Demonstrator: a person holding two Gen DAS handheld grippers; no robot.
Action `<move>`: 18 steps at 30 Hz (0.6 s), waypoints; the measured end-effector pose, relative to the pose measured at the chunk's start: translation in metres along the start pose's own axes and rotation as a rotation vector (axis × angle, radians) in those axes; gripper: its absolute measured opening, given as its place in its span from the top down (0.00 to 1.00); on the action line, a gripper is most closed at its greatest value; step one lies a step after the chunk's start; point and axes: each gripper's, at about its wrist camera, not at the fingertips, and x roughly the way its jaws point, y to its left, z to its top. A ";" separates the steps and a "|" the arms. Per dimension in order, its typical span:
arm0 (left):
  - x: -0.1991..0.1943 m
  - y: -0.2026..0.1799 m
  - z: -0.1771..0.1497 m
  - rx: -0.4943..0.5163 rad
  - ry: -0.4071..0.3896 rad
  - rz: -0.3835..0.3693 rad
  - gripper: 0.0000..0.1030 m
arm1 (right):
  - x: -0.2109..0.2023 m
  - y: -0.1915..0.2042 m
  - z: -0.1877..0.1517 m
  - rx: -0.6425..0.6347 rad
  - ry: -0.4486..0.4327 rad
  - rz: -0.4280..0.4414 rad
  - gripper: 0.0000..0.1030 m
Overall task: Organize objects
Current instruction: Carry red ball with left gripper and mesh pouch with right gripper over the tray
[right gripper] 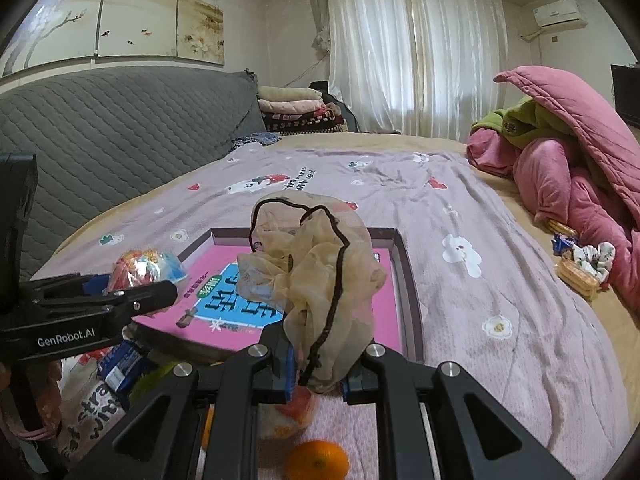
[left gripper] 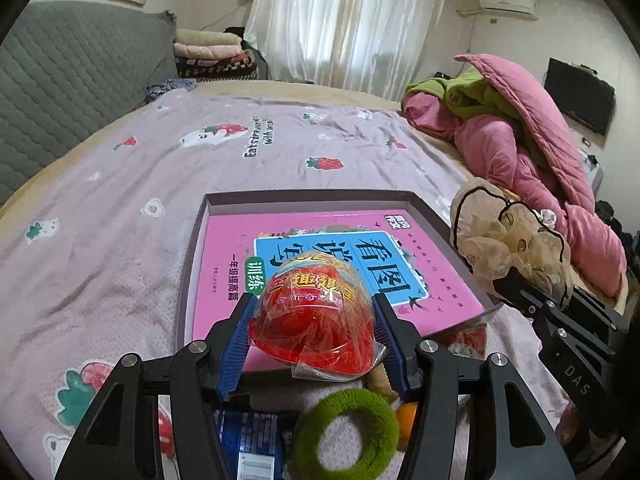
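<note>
My left gripper (left gripper: pixel 314 334) is shut on a red toy egg wrapped in clear plastic (left gripper: pixel 316 320) and holds it over the near edge of a shallow grey box lid (left gripper: pixel 308 198) with a pink book (left gripper: pixel 436 280) inside. My right gripper (right gripper: pixel 318 368) is shut on a beige gauzy scrunchie with black trim (right gripper: pixel 316 272), held above the box lid's near right corner (right gripper: pixel 408 280). The scrunchie also shows at the right of the left wrist view (left gripper: pixel 508 248). The left gripper with the egg (right gripper: pixel 146 268) shows at the left of the right wrist view.
On the bed sheet below the grippers lie a green fuzzy ring (left gripper: pixel 346 432), a blue packet (left gripper: pixel 250 440), an orange (right gripper: pixel 317 460) and a wrapped snack (right gripper: pixel 284 416). Pink and green quilts (right gripper: pixel 568 172) are piled at the right, with snacks (right gripper: pixel 576 276) beside them. A grey headboard (right gripper: pixel 120 128) stands at the left.
</note>
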 end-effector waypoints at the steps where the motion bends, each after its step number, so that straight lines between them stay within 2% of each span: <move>1: 0.002 0.000 0.001 0.002 0.002 0.001 0.43 | 0.004 -0.001 0.003 0.001 0.003 0.008 0.85; 12: 0.027 0.014 0.010 0.003 0.030 0.033 0.43 | 0.025 -0.007 0.012 0.004 0.014 0.019 0.85; 18: 0.039 0.018 0.015 0.010 0.039 0.078 0.43 | 0.035 -0.009 0.014 0.001 0.035 0.025 0.85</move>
